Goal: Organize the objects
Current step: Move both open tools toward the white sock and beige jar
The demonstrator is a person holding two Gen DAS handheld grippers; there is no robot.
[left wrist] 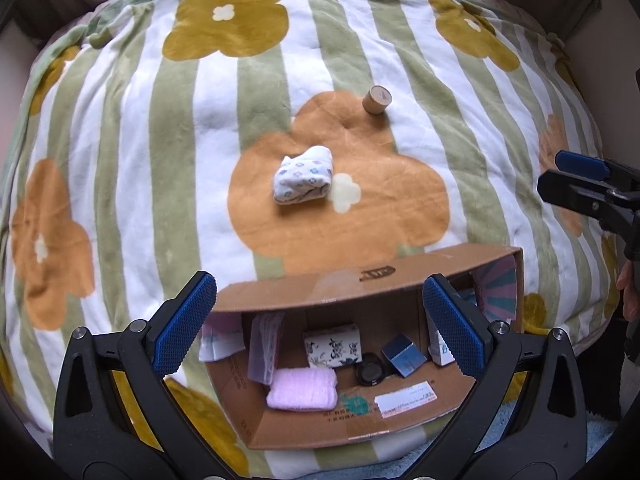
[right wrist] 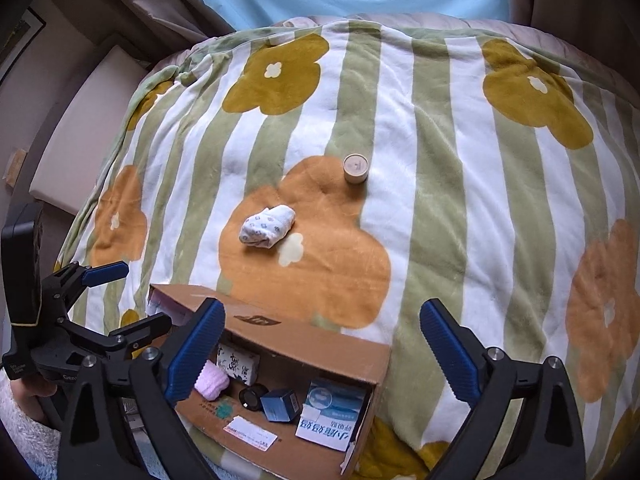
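Note:
A rolled white sock with blue dots lies on the flowered blanket, also in the right wrist view. A small tan cylinder stands beyond it. An open cardboard box at the near edge holds a pink cloth, a patterned box, a blue box, a black round thing and a blue-and-white packet. My left gripper is open and empty above the box. My right gripper is open and empty over the box's right end.
The blanket covers a bed with striped and flower print. The right gripper shows at the right edge of the left wrist view; the left gripper shows at the lower left of the right wrist view. A beige ledge runs along the left.

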